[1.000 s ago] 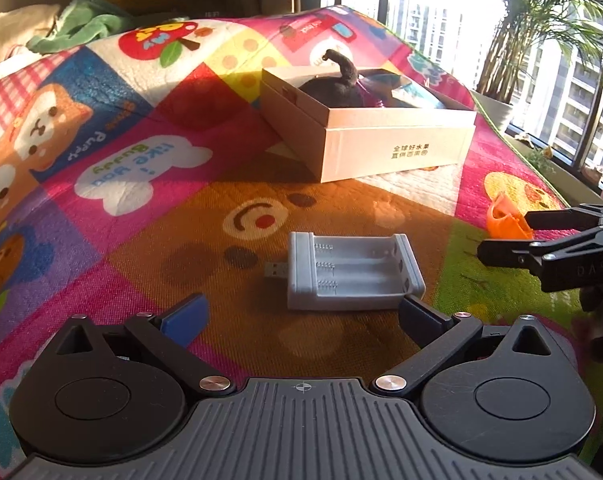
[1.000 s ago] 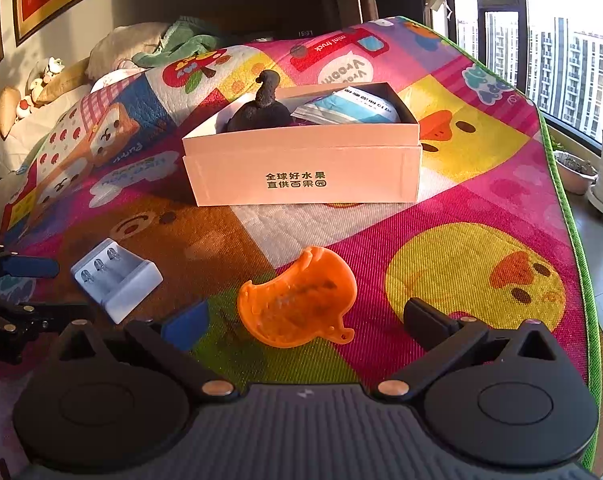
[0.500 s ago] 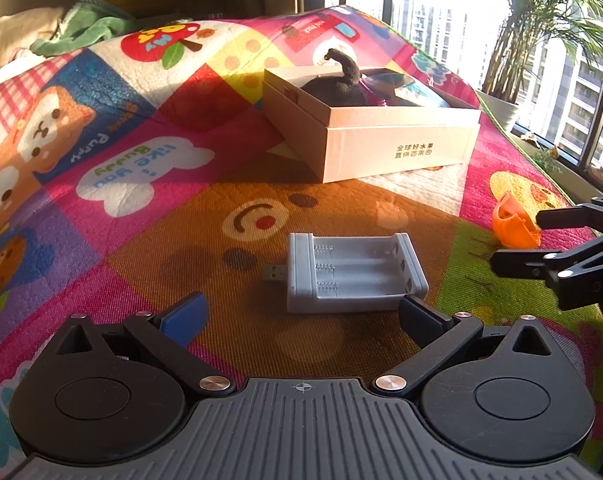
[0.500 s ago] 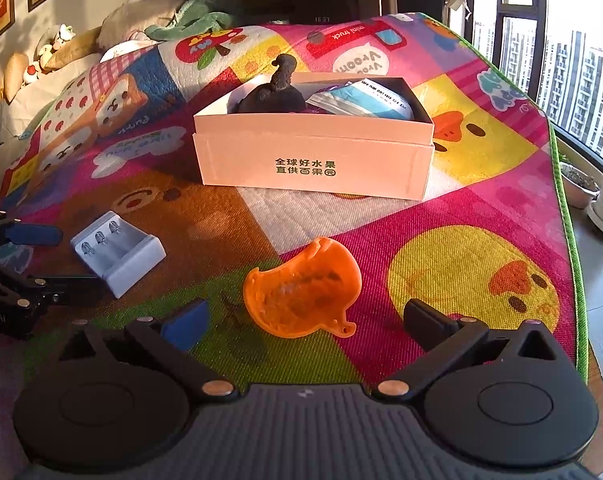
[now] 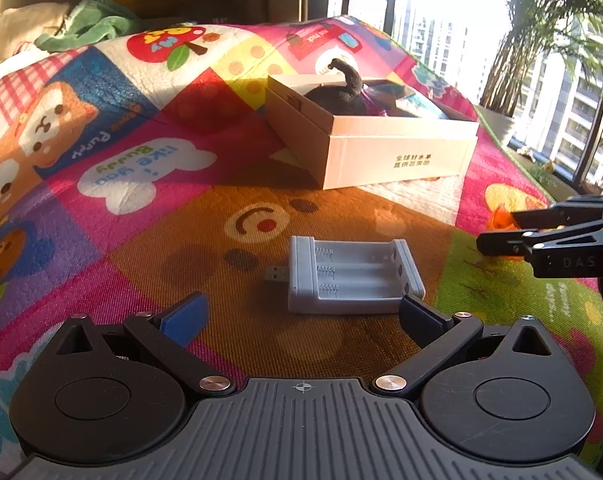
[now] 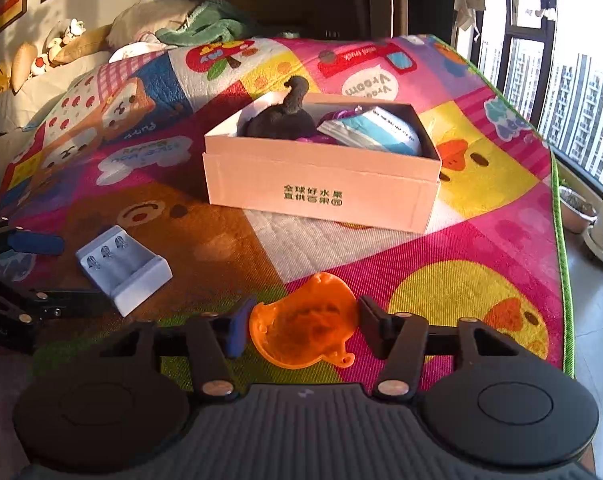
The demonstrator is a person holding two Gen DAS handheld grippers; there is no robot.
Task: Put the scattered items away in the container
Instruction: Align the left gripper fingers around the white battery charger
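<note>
The right gripper [image 6: 303,330] has just been closing its jaws, and the orange toy [image 6: 305,322] now sits between them. The blue pad touches the toy's left edge and the black pad its right edge, so I judge the grip is made or almost made, at about half opening. The toy lies flat on the mat [image 6: 481,248], near the camera, on the border of a green and a pink square.

To do this step well, the jaws should finish closing gently, because the toy looks thin and hollow like a soft mould, and it may bend or slip out if it is squeezed hard. The pads hold only the rim, so a slow, straight lift is better than a quick one. Then the toy has to go far and a little left to the box [image 6: 321,184], which already holds a dark plush [image 6: 281,118] and a blue-white packet [image 6: 377,132]. Free room seems small, so the release should come low over the near side of the box, once the front wall is cleared.

The left gripper [image 5: 301,320] is wide open and holds nothing. The charger [image 5: 353,276] lies on the mat just beyond its fingertips, not yet between them. It is well apart from the box and is still to be tidied.
</note>
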